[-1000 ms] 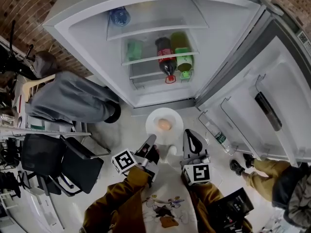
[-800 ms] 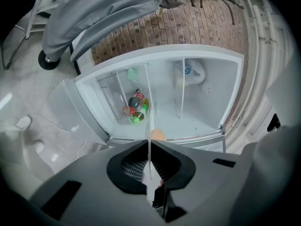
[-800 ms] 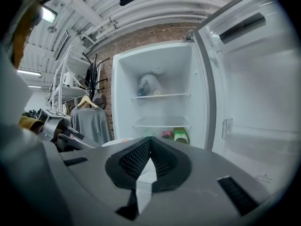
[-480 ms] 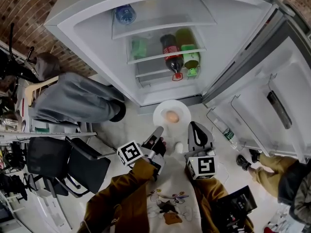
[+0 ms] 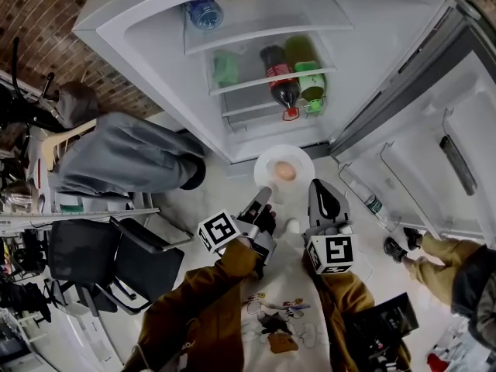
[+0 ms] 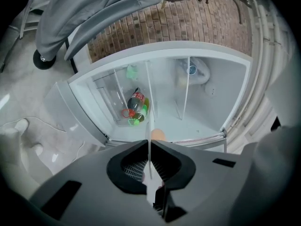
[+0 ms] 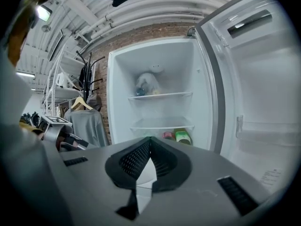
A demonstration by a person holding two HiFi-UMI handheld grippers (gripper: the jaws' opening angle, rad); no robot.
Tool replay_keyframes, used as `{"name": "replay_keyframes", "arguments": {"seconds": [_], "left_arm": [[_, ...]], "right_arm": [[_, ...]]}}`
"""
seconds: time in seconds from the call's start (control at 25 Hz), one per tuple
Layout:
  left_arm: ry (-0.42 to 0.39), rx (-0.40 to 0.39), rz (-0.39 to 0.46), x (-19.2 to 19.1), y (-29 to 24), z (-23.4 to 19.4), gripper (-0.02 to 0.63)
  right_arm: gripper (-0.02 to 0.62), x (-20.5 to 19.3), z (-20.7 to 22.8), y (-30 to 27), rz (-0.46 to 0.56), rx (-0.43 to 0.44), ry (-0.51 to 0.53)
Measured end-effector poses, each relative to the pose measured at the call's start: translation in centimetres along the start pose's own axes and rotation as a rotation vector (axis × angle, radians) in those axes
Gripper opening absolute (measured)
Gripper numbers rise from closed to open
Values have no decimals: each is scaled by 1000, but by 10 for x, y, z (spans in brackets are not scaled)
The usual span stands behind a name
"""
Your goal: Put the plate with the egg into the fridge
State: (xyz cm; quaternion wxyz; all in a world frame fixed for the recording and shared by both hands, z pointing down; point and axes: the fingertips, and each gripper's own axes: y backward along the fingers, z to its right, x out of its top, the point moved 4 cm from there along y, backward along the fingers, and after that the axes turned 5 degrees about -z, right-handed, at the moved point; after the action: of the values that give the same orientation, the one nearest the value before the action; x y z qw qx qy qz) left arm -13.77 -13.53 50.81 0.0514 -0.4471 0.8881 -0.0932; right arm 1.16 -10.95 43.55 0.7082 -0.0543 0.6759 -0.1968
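A white plate point(image 5: 273, 161) carrying a brown egg point(image 5: 285, 170) hangs level just in front of the open fridge point(image 5: 155, 33), below its lowest shelf. My left gripper point(image 5: 263, 195) is shut on the plate's near rim. In the left gripper view the plate point(image 6: 148, 150) shows edge-on as a thin white line between the jaws, with the egg point(image 6: 159, 134) peeking beyond them. My right gripper point(image 5: 321, 189) is beside the plate's right edge, shut with nothing in it. The right gripper view looks over the shut right gripper point(image 7: 150, 141) into the fridge point(image 7: 162, 108).
Inside the fridge stand a cola bottle point(image 5: 280, 84), a green bottle point(image 5: 307, 74), a green cup point(image 5: 225, 67) and a water bottle point(image 5: 205, 12) higher up. The open door point(image 5: 442, 142) swings right with a bottle point(image 5: 373, 204) in its rack. A grey garment point(image 5: 116, 157) and a black chair point(image 5: 116, 258) are at left.
Both grippers and the plate with the egg have shifted up and to the right in the head view, closer to the fridge opening. The left gripper's hold on the plate is unchanged.
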Motion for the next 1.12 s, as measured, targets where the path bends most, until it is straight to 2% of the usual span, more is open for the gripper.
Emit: {"name": "replay_keyframes", "arguments": {"seconds": [0.16, 0.32, 0.48, 0.56, 0.68, 0.84, 1.0, 1.12], "left_arm": [[-4, -36, 28, 12, -1, 7, 21], [-45, -61, 32, 19, -4, 16, 21], [-54, -13, 33, 20, -6, 11, 21], [-37, -31, 48, 20, -10, 14, 21], [-42, -2, 76, 22, -14, 10, 21], [-20, -11, 110, 22, -25, 10, 21], [-14, 22, 143, 26, -32, 6, 21], [-7, 17, 162, 28, -38, 8, 21]], "right_arm": [[5, 4, -6, -5, 7, -11, 3], [5, 6, -13, -11, 13, -10, 20], [5, 11, -16, -17, 12, 7, 28], [5, 11, -14, -19, 9, 17, 28], [5, 11, -9, -22, 5, 37, 31], [5, 10, 2, -27, 5, 51, 29], [5, 9, 10, -36, 2, 65, 30], [5, 8, 12, -42, -4, 71, 29]]}}
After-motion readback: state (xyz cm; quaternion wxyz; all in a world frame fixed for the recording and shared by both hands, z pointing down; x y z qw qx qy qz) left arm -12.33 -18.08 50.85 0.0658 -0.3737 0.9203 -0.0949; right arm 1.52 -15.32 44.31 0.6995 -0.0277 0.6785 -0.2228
